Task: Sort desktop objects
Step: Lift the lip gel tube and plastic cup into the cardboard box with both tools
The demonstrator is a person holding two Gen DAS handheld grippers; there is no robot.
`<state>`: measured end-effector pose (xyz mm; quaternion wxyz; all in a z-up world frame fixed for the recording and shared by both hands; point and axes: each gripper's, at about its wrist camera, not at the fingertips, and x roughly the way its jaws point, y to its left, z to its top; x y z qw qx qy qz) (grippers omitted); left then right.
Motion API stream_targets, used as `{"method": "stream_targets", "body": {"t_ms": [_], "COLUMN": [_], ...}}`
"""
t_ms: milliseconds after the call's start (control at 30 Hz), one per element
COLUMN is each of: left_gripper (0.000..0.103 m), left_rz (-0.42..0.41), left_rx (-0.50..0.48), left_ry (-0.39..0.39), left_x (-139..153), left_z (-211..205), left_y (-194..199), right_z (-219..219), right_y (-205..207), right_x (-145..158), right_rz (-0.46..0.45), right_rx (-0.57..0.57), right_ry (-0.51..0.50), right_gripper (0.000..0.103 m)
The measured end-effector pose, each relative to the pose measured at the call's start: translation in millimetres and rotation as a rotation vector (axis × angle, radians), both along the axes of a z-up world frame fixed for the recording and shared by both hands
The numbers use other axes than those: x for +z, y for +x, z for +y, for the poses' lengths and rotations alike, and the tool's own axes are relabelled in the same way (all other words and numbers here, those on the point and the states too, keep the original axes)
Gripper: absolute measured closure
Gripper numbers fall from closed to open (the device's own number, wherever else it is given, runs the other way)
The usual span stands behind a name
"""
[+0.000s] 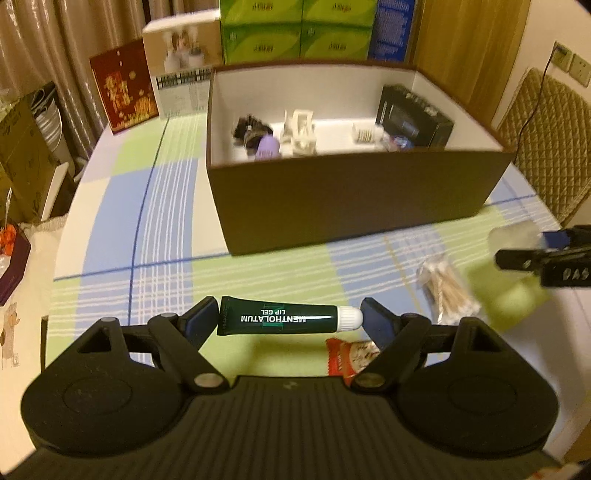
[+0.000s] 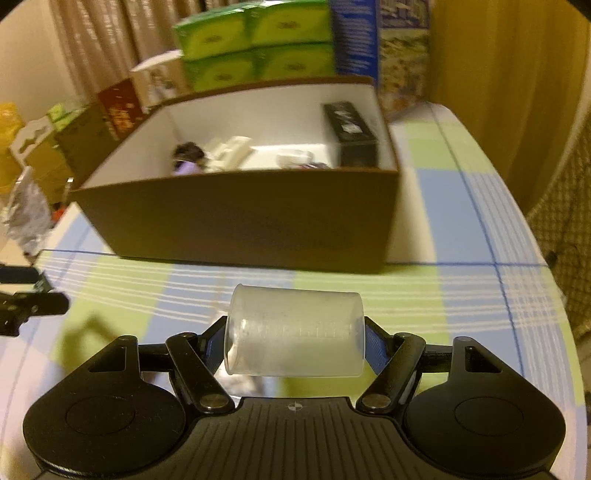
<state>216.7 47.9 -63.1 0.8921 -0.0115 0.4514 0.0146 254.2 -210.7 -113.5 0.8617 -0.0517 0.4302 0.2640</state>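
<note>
While both grippers hang above the checked tablecloth (image 1: 122, 229), each carries 1 item crosswise between its jaws. Left gripper (image 1: 289, 320): jaws set moderately wide and closed on a dark green lip gel tube (image 1: 277, 319), which spans the whole gap end to end, its crimped end against the left pad and its white cap against the right pad, label reading upside down in the left wrist view. Below and just right of that tube, partly hidden behind the right finger, lies an orange snack packet (image 1: 351, 357) on the cloth; further right of the jaws lies a clear bag of cotton swabs (image 1: 445, 288). Right gripper (image 2: 295, 341): jaws set wide and holding a translucent plastic cup (image 2: 295, 330) on its side, rim toward the left pad, base toward the right pad, filling the gap. Ahead of both pairs of jaws stands 1 open brown box (image 1: 351, 199) with a white interior, well beyond the fingertips. Box contents, blurred: a black carton (image 1: 413, 118) at the far right corner, a purple item (image 1: 267, 147), a cream-coloured piece (image 1: 300, 131), and several small things I cannot identify. Behind the box stand green tissue packs (image 1: 295, 31) and a red card box (image 1: 123, 90).
</note>
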Motion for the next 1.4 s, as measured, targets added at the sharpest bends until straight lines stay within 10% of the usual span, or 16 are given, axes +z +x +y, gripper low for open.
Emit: {"method": "stream_targets", "body": {"t_ms": [700,1400], "left_gripper": [0.022,0.022], "left_rz": [-0.152,-0.064], "left_rx": [-0.067,-0.110], "left_ry": [-0.047,0.007], "left_x": [65.7,44.7], "left_z": [-11.8,-3.5], "left_y": [49.1,162.4], "right_z": [47.8,105.1], "right_y": [25.3,132.1], "right_x": [53.2,37.2], "right_rz": [-0.121,-0.128], "right_rx": [0.159,0.203], "right_ry": [0.069,-0.028], "right_gripper": [0.033,0.033]}}
